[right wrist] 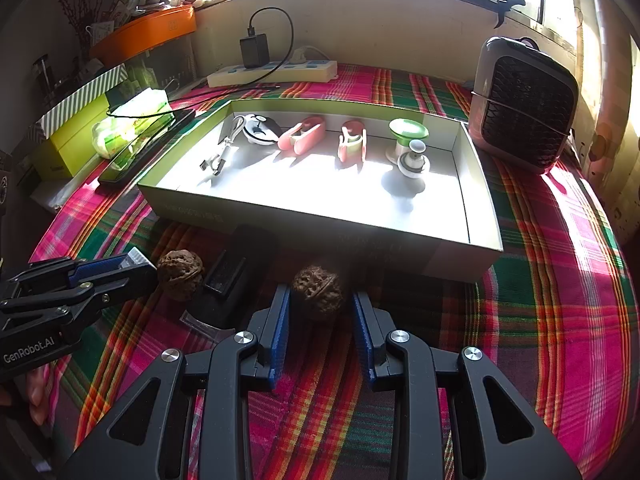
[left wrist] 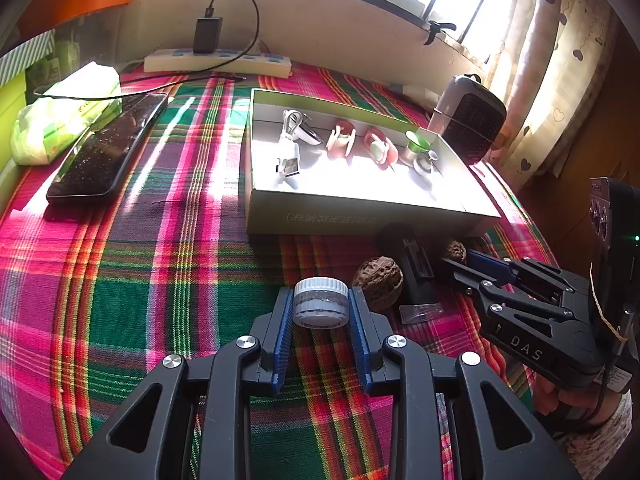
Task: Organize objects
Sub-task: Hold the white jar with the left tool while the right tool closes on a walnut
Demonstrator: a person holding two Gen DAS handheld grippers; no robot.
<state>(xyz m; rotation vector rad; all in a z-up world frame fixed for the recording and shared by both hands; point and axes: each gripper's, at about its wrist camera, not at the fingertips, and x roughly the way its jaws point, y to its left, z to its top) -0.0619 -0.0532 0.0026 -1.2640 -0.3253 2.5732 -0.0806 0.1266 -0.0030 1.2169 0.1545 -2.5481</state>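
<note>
Brown wrinkled walnut (right wrist: 318,286) clamped in right gripper (right wrist: 320,300) | open white cardboard box (right wrist: 320,236) straight ahead, near edge | left gripper (left wrist: 320,304) clamps small clear round jar (left wrist: 320,302).

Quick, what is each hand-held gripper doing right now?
Left hand-held gripper: closed on the small clear jar.
Right hand-held gripper: closed on a walnut.
</note>
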